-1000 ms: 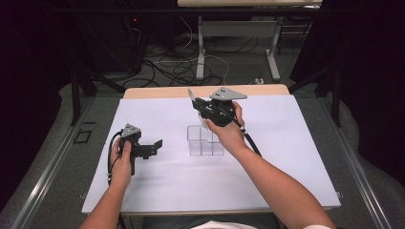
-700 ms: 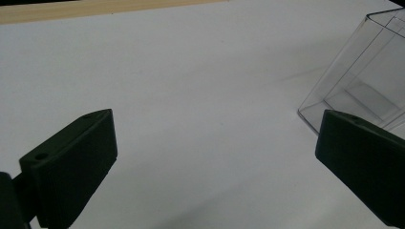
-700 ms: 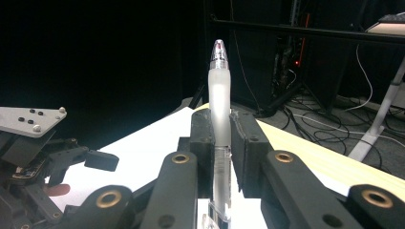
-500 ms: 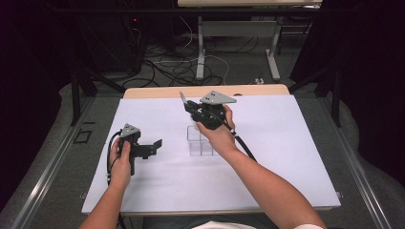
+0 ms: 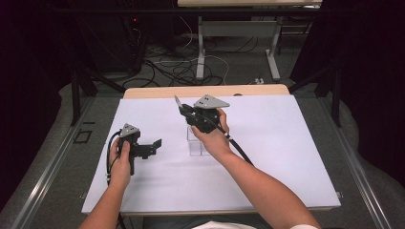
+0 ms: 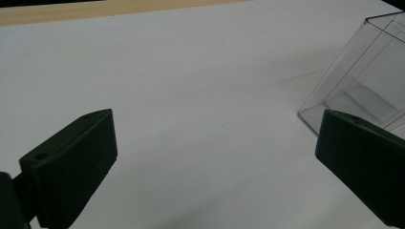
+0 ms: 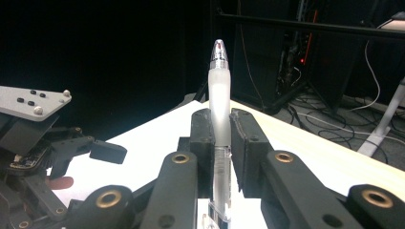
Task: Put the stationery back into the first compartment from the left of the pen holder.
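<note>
Scene: a person worked two hand-held grippers over a white sheet [image 5: 286, 143] covering a table, its bare wooden strip [image 5: 205, 90] showing along the far edge.
Right gripper [image 5: 177, 102]: closed on a frosted pen [image 7: 220, 109], clamped mid-barrel between the jaws, its silvery tip pointing up and away toward the far edge.
Pen position: held in the air above and just beyond a clear plastic box [image 5: 196, 145] that stood near the middle of the sheet, partly hidden behind the right hand [image 5: 212, 136].
Left gripper [image 5: 154, 145]: jaws spread wide with nothing between them, resting low over the sheet toward the left edge, well apart from the pen.
Step in hand: by the look of it, carrying the pen to the box for stowing.
Doing it well: the pen would probably need tipping so one end faced the box's opening, then lowering straight in before the jaws let go; a slanted entry might catch the thin wall and shove the light box along the sheet.
Left gripper's possible part: it sat close enough to steady the box, whose corner [image 6: 356, 81] appeared just past its right jaw.
Box contents: seen through the walls from the left gripper view, the near compartment looked empty; inner dividers seemed present, though their count could not be told.
</note>
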Tool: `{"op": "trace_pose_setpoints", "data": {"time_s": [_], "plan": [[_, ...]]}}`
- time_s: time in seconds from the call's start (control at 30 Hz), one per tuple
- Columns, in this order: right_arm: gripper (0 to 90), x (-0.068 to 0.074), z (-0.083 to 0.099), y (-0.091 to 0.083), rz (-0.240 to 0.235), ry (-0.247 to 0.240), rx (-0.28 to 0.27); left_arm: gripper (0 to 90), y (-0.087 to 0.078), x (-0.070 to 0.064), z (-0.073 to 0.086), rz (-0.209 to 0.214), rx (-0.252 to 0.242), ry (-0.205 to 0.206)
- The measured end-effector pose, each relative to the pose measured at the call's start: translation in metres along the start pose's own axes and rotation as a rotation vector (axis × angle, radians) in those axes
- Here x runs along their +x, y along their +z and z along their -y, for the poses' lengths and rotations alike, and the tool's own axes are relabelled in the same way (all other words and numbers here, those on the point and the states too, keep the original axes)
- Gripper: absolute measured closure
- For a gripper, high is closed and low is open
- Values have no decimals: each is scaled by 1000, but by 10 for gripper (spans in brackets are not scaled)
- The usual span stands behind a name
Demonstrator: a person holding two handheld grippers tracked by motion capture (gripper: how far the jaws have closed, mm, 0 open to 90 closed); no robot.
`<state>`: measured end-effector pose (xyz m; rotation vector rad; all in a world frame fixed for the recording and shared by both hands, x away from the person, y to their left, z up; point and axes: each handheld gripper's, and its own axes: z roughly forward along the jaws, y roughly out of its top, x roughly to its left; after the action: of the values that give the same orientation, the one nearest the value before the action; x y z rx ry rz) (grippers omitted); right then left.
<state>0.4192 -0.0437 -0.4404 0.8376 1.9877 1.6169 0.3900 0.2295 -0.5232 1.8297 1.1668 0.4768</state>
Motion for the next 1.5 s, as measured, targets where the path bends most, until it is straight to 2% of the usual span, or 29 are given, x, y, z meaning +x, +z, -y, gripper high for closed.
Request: {"op": "trace_pose_setpoints", "data": {"time_s": [0.07, 0.1, 0.47, 0.6, 0.73, 0.9, 1.13, 1.3, 1.33, 1.4, 1.5], "plan": [[801, 0, 2, 0, 1, -4, 15, 5, 0, 0, 0, -1, 2, 1], [801, 1, 3, 1, 0, -1, 3, 5, 0, 0, 0, -2, 3, 0], [801, 0, 15, 3, 5, -6, 20, 4, 0, 0, 0, 0, 2, 11], [801, 1, 19, 2, 13, 3, 42, 5, 0, 0, 0, 0, 7, 3], [801, 0, 24, 1, 16, -19, 50, 5, 1, 0, 0, -1, -1, 2], [800, -2, 31, -2, 16, 3, 65, 5, 1, -1, 0, -2, -2, 3], [799, -2, 36, -5, 7, -11, 73, 5, 0, -1, 0, 0, 6, 4], [794, -4, 38, -7, 5, 3, 87, 5, 1, 0, 0, -3, 0, 3], [786, -5, 37, -9, 6, 7, 107, 5, 1, 0, 0, 0, 5, 6], [724, -6, 37, -11, -3, 19, 83, 4, 0, 0, 0, -1, 7, 7], [652, -8, 35, -18, 0, 0, 76, 5, 0, 0, 0, -2, 6, 4]]}}
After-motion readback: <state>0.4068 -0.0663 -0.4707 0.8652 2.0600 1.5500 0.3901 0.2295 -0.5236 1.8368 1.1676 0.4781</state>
